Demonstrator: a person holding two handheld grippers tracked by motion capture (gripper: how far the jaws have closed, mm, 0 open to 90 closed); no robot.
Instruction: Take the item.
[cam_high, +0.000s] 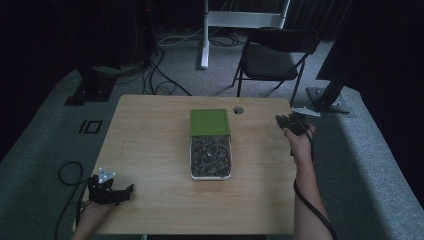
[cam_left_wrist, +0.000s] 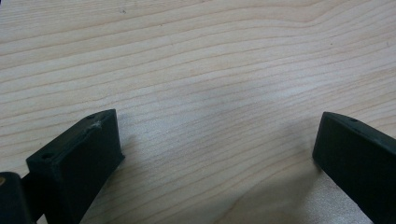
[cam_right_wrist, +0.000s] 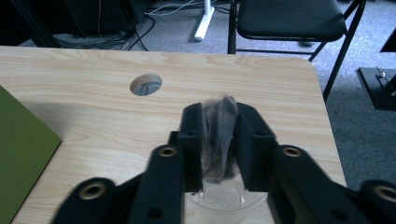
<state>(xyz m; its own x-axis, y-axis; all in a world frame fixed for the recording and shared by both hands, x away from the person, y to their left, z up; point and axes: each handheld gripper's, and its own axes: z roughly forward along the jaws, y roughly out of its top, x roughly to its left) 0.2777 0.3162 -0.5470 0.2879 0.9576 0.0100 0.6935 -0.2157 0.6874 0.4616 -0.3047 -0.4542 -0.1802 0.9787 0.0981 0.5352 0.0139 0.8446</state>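
Overhead, the open box (cam_high: 210, 150) is seen mid-desk (cam_high: 150, 150), left of the right tongs (cam_high: 285, 121). Left tongs (cam_left_wrist: 215, 154) are shown spread over bare wood. Right tongs (cam_right_wrist: 219, 140) are shown pinching a small clear wrapped piece (cam_right_wrist: 219, 135), held upright.

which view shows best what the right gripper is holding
The right gripper view: the right gripper has its jaws closed on a small clear plastic packet with dark contents, seen close up. In the high view the gripper is small and dark, so the packet cannot be made out.
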